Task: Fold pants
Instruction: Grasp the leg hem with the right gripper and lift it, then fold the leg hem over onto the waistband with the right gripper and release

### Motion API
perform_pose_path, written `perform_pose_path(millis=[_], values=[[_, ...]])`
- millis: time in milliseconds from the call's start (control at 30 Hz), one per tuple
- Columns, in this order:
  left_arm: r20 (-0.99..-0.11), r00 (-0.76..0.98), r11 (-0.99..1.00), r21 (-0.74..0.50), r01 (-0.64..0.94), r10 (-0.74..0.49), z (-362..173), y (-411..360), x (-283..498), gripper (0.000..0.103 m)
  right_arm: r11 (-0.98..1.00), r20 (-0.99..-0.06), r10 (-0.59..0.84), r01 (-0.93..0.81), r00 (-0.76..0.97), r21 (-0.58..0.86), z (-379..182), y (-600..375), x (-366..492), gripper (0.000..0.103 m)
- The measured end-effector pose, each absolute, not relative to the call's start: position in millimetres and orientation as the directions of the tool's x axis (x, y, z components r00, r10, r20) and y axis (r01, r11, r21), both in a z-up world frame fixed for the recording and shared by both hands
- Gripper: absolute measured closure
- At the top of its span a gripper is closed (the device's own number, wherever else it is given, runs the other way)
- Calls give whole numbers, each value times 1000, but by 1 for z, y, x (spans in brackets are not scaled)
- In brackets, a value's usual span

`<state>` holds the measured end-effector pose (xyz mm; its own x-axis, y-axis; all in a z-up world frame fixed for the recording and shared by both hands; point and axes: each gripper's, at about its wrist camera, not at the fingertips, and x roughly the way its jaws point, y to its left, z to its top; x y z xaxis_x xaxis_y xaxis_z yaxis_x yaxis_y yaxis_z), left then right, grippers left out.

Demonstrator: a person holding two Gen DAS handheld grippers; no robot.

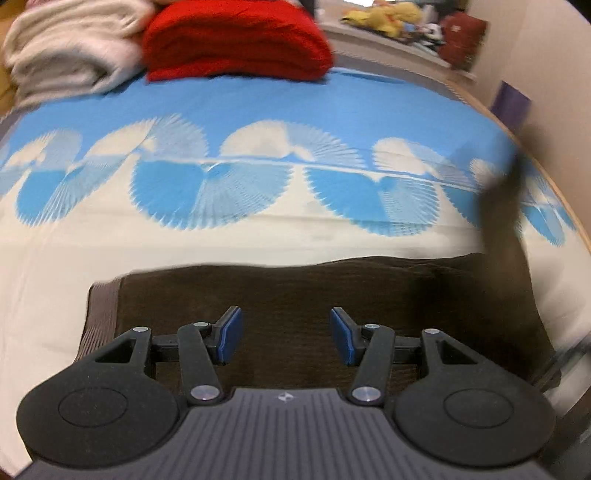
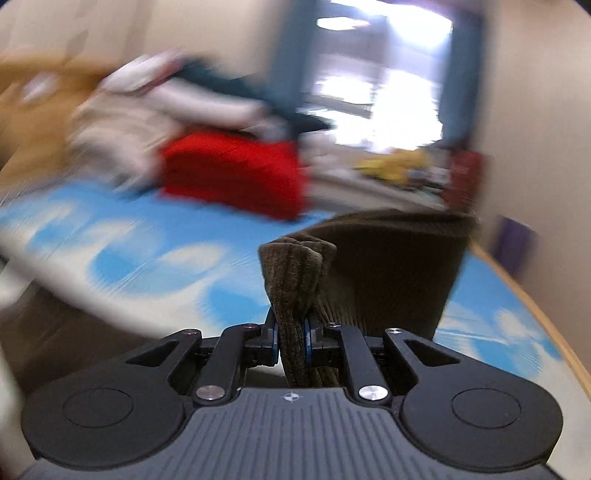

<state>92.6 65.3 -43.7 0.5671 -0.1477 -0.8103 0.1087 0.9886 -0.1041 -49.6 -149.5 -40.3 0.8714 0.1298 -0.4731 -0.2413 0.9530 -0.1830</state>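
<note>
Left gripper (image 1: 286,334): nearest the camera in the left wrist view, jaws spread wide with nothing between them; the blue pads (image 1: 232,334) hover just above brown fabric.
Right gripper (image 2: 290,341): jaws drawn in narrow, pinching a bunched fold of the brown cloth, which stands up between them and rises past the fingertips.
Pants (image 1: 314,314): dark brown, ribbed like corduroy. In the left wrist view they lie flat on the bed with a ribbed band at their left edge; their right end lifts off the bed as a dark blurred strip. In the right wrist view the clamped part (image 2: 299,280) is held up, and a broad panel hangs behind it.
Bedsheet (image 1: 258,229): cream near the pants, then a row of blue and white fan shapes, then plain blue farther back. It carries the pants and the piles beyond.
Red folded cloth (image 1: 236,40): sits on the blue part of the sheet, well apart from the pants.
Pale blanket pile (image 1: 70,48): bunched, touching the red cloth on its left side.
Shelf (image 1: 388,40): behind the bed, holding a yellow soft toy (image 1: 384,16) and a dark red box-like thing (image 1: 461,35); what else sits there is too blurred to tell.
Window (image 2: 380,81): bright, at the far wall in the right wrist view.
</note>
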Motion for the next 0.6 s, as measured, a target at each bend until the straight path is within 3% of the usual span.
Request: perform_pose_path(millis=[67, 167, 233, 300, 367, 433, 600], values=[[-815, 559, 988, -125, 90, -155, -45, 77, 92, 45, 896, -639, 196, -401, 744, -192, -82, -105, -50, 83], [-820, 556, 991, -122, 61, -135, -46, 92, 88, 45, 836, -754, 247, -527, 608, -152, -112, -73, -63, 83], [-822, 553, 990, -135, 43, -136, -47, 100, 87, 45, 784, -746, 307, -602, 591, -154, -103, -65, -77, 82], [-823, 552, 989, -141, 35, -137, -46, 106, 86, 45, 745, -698, 359, -641, 619, -184, -87, -65, -89, 75], [-821, 556, 991, -134, 29, -127, -46, 107, 87, 45, 756, -653, 355, -616, 669, -220, -77, -73, -87, 59], [-825, 555, 993, -120, 9, -105, -47, 107, 87, 45, 794, -641, 315, -564, 700, -225, -77, -78, -78, 57], [-815, 570, 993, -113, 18, -102, -30, 106, 87, 45, 857, -708, 270, -497, 652, -132, -105, -73, -30, 57]])
